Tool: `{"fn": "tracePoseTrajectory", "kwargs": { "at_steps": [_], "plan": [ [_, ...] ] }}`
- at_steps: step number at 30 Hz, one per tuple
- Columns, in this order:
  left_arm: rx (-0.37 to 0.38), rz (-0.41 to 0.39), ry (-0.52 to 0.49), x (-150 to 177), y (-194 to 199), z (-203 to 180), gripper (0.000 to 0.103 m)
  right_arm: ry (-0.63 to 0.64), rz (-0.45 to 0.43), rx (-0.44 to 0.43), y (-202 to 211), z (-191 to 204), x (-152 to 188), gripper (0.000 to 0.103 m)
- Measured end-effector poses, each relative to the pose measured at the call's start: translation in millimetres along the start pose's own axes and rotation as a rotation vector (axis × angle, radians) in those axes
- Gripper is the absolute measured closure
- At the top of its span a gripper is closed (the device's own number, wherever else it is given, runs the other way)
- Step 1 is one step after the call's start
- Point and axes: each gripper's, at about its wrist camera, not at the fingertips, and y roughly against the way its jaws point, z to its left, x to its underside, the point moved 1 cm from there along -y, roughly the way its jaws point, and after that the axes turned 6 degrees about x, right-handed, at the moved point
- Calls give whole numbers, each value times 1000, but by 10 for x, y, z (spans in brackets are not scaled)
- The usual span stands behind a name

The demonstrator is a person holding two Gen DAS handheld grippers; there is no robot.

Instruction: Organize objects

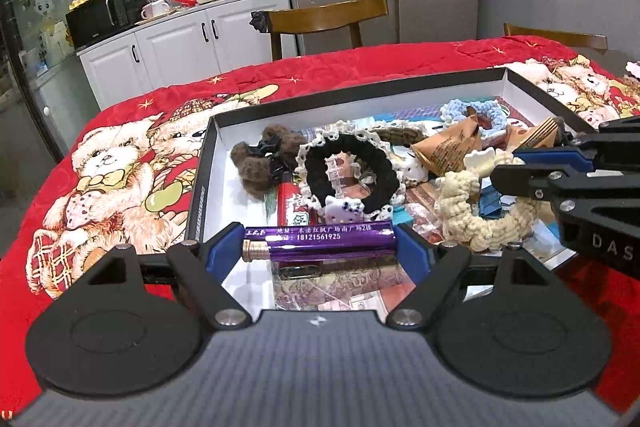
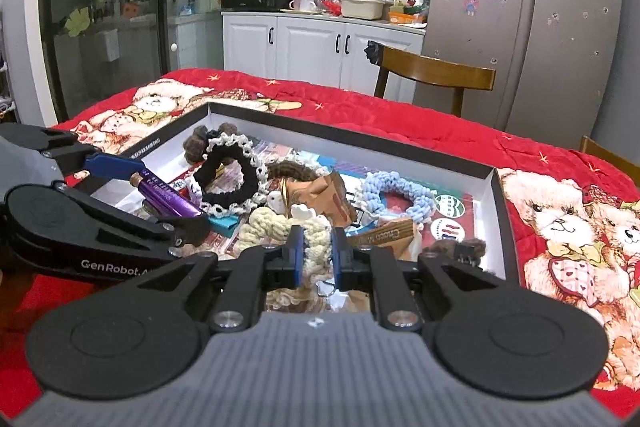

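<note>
My left gripper (image 1: pixel 320 247) clamps a purple metallic cylindrical lighter (image 1: pixel 320 241) endwise between its blue pads, jaws spread wide to its length, over the near edge of the shallow black-rimmed white cardboard box (image 1: pixel 202 183). My right gripper (image 2: pixel 317 253) is nearly pressed together, pinching the cream braided-yarn scrunchie (image 2: pixel 280 223), which lies among the clutter in the box. Procedure: lower each item to a bare patch of box floor, keep the lighter level, release only on contact, and keep both tools apart from the black lace-edged scrunchie (image 1: pixel 348 167).
</note>
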Motion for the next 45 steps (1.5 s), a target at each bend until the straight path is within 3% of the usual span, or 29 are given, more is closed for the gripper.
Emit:
{"fn": "tracePoseTrajectory", "kwargs": {
  "at_steps": [4, 8, 13, 17, 25, 36, 45],
  "plan": [
    [-7, 0, -11, 6, -5, -15, 19, 1, 1, 3, 0, 4, 7, 82],
    [-9, -3, -8, 11, 0, -17, 19, 4, 4, 10, -14, 1, 27, 64],
    [-5, -2, -2, 15, 7, -16, 18, 2, -2, 14, -11, -14, 28, 62],
    [0, -3, -1, 10, 15, -29, 18, -3, -24, 21, 18, -27, 18, 49],
    [-19, -21, 8, -16, 109, -48, 12, -22, -53, 28, 111, -67, -23, 40],
    [-61, -73, 82, -71, 591, -33, 2, -64, -116, 39, 588, -145, -127, 19],
    [-96, -92, 128, 108, 1168, -97, 0, -57, -139, 67, 1154, -39, -84, 1]
  ]
}}
